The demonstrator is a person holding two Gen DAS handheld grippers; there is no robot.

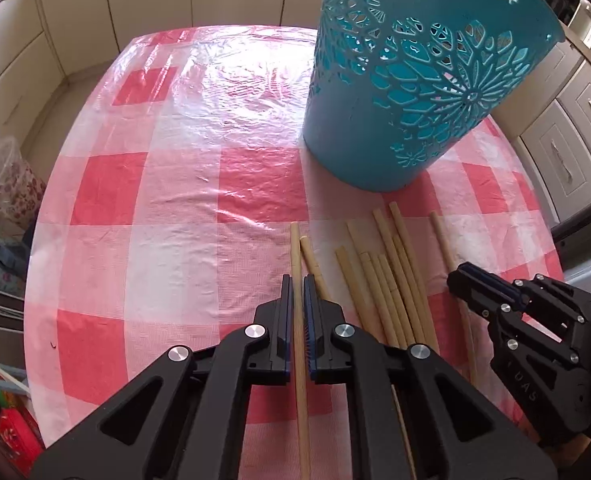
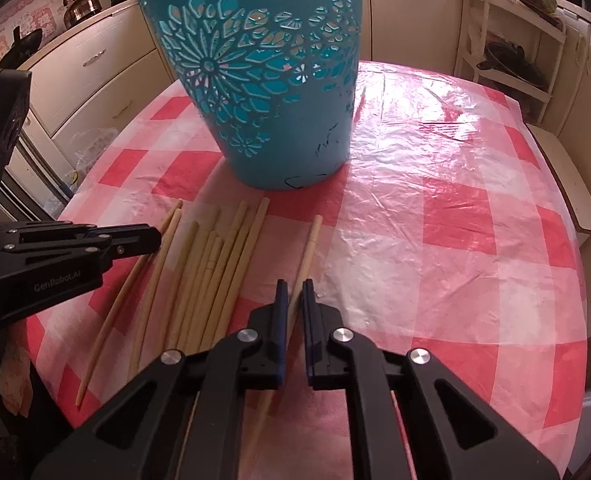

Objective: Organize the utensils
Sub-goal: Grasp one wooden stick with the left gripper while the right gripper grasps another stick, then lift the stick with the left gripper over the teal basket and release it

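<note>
A round table (image 1: 143,200) covered in a red-and-white checked plastic cloth is holding an upright teal bucket (image 1: 407,92) with cut-out flower patterns. Just in front of the bucket's base, a loose bunch of pale wooden chopsticks (image 1: 391,280) is lying flat on the cloth, their long axes running roughly from the near edge toward the bucket, blunt ends pointing at it and fanning slightly.

The left gripper (image 1: 298,284) is pointing steeply down, its jaws clamping one chopstick (image 1: 295,248) at the left edge of the bunch. That stick is running straight along the fingers, its far end pointing toward the bucket.

The right gripper (image 2: 292,286) is also angling down, its jaws closing on a single chopstick (image 2: 309,252) lying apart to the right of the bunch. This stick is leaning slightly right as it points toward the bucket.

Cream kitchen cabinets (image 2: 91,76) are standing behind the table.
</note>
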